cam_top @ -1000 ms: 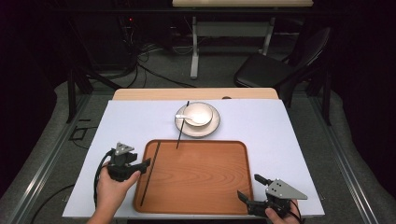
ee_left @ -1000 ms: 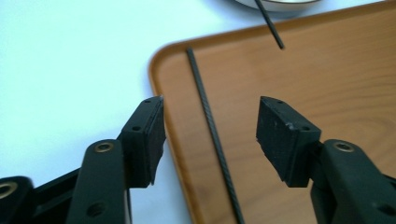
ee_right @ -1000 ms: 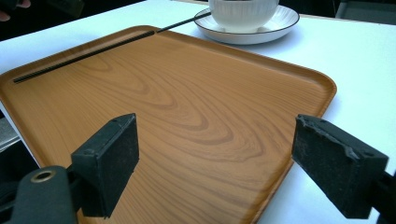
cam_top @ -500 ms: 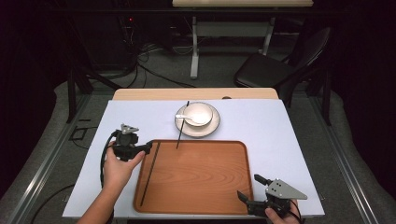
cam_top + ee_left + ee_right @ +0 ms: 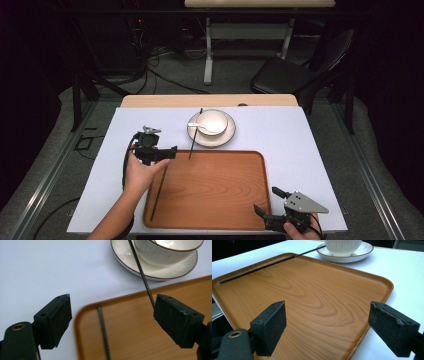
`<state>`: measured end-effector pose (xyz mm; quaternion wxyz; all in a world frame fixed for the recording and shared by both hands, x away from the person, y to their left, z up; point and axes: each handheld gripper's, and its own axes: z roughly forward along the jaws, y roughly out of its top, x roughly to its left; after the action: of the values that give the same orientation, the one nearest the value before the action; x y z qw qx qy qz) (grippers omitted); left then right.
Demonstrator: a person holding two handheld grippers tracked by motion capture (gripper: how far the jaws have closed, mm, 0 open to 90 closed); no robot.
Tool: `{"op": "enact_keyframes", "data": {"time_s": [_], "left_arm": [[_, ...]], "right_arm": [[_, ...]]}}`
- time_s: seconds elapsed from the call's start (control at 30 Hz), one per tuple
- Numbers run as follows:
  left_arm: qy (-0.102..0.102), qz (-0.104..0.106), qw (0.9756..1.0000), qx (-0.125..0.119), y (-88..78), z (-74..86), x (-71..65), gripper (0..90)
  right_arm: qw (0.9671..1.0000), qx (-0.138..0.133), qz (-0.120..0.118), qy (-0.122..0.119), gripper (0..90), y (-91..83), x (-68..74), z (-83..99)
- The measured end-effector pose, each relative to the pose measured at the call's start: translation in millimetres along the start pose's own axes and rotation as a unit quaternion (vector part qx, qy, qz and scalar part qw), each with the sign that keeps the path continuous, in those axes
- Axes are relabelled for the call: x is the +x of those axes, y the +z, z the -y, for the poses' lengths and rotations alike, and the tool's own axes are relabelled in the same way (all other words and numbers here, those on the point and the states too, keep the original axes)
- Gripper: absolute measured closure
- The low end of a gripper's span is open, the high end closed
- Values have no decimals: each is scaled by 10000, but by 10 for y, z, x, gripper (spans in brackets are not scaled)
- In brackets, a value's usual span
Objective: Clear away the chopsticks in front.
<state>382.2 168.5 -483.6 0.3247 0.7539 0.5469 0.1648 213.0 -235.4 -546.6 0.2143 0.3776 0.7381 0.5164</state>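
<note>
the left claw (image 5: 172,151) is matte black with two blocky square pads (image 5: 56,320), a brass-ringed screw hole at its base and a black cable looping off its body; the right claw (image 5: 267,201) is black too, topped by a grey three-cornered plate with small screws, its pads (image 5: 393,326) chipped along the edges

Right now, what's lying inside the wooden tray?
One black chopstick lies along the wooden tray's left side. A second chopstick leans from the saucer over its far rim.
</note>
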Motion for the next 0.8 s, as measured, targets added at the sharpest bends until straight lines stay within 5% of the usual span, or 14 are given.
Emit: {"op": "enact_keyframes", "data": {"time_s": [0.17,0.43,0.63,0.8], "left_arm": [[221,-180,9996,-43,97,-30,-75,160],[351,-173,9992,7,213,-120,-200,196],[337,14,9994,32,284,-199,-294,377],[177,88,9997,128,362,-247,-377,417]], "right_arm": [[10000,7,-3,-9,145,2,-1,0],[10000,7,-5,-17,145,1,-5,0],[10000,-1,-15,-19,144,-5,-5,-1],[10000,-4,-31,-24,145,-12,-4,-3]]}}
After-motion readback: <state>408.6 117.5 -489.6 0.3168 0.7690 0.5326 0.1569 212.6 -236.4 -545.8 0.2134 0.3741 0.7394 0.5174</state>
